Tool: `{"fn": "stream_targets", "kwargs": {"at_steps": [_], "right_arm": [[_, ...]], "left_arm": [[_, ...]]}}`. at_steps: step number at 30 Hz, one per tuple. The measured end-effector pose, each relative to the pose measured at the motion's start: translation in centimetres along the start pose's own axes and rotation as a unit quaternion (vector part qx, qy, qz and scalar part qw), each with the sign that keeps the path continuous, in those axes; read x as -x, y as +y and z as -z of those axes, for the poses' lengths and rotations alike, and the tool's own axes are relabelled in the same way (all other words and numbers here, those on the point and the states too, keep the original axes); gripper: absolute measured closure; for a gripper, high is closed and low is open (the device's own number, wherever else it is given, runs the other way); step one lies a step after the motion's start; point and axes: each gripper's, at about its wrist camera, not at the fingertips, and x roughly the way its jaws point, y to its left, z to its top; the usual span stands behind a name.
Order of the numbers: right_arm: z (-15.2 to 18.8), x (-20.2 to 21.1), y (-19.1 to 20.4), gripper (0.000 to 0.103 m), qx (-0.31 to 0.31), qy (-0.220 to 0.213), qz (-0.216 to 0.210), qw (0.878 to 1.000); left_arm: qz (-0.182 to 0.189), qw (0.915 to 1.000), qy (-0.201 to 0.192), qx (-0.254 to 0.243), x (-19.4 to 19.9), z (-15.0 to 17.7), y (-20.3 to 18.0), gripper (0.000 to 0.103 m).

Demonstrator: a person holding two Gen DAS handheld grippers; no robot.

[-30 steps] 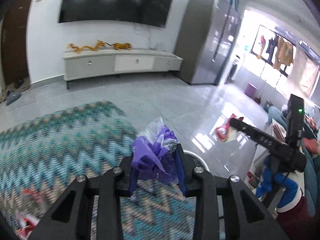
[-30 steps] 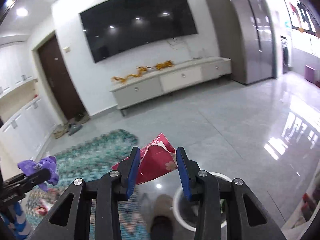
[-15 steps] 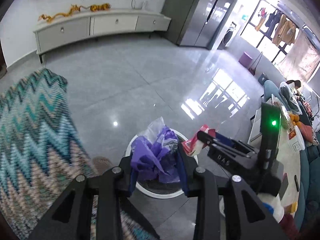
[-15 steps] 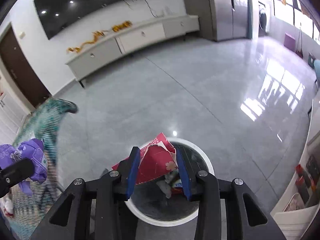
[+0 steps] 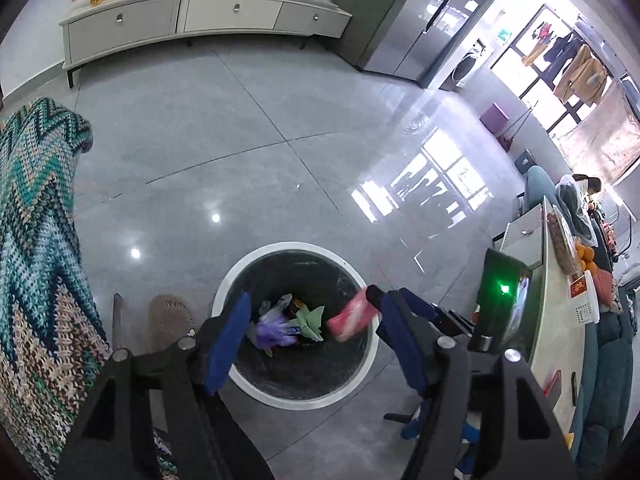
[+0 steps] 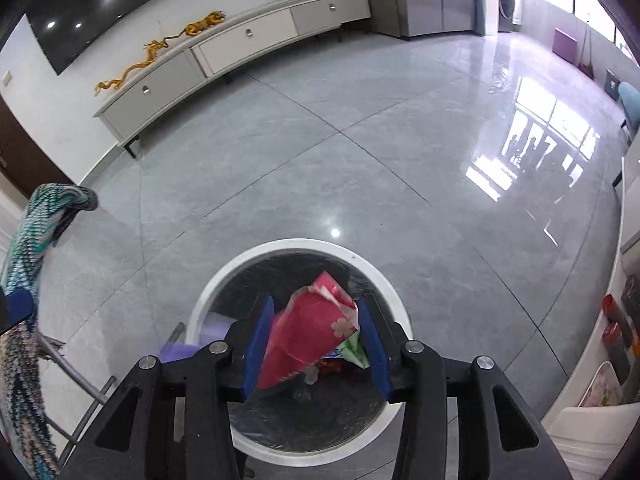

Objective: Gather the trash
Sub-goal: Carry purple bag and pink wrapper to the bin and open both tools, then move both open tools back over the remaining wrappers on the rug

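A round white-rimmed trash bin (image 5: pixel 240 276) with a black liner stands on the grey floor; it also shows in the right wrist view (image 6: pixel 394 292). My left gripper (image 5: pixel 314 340) is open and empty above it. The purple wrapper (image 5: pixel 272 330) lies inside the bin beside green scraps (image 5: pixel 310 320). My right gripper (image 6: pixel 316 344) hangs over the bin with its jaws spread. The red wrapper (image 6: pixel 308 332) sits between them, touching the left pad and apart from the right. It appears in the left wrist view (image 5: pixel 352 316) at the right gripper's tips.
A teal zigzag rug (image 5: pixel 36 248) hangs folded at the left. A white TV cabinet (image 5: pixel 200 12) lines the far wall. A counter with oranges and packets (image 5: pixel 568 280) stands at the right. A slipper (image 5: pixel 170 316) lies left of the bin.
My left gripper opened and the purple wrapper fell into the bin. My right gripper moved over the bin and widened its jaws around the red wrapper.
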Motion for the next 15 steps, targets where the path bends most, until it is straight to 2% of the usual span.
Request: {"fn": "stream_targets", "kwargs": {"at_steps": [1, 2, 3, 9, 15], "right_arm": [[0.1, 0.0, -0.2, 0.047, -0.002, -0.001, 0.002, 1.000], [0.2, 0.0, -0.4, 0.029, -0.008, -0.004, 0.003, 1.000], [0.2, 0.3, -0.5, 0.026, -0.014, -0.010, 0.001, 1.000], [-0.3, 2.1, -0.4, 0.026, -0.025, -0.026, -0.007, 0.999], [-1.3, 6.8, 0.5, 0.026, -0.033, -0.084, -0.004, 0.996]], "left_arm": [[0.000, 1.0000, -0.001, 0.000, 0.0, 0.0, -0.1, 0.036], [0.000, 1.0000, -0.002, -0.001, 0.1, 0.0, -0.1, 0.036], [-0.001, 1.0000, -0.004, -0.001, 0.4, 0.2, 0.1, 0.036], [-0.011, 0.9991, -0.041, 0.006, 3.7, 0.2, 0.5, 0.036], [-0.044, 0.9947, -0.092, 0.012, 8.3, 0.7, 1.8, 0.036]]}}
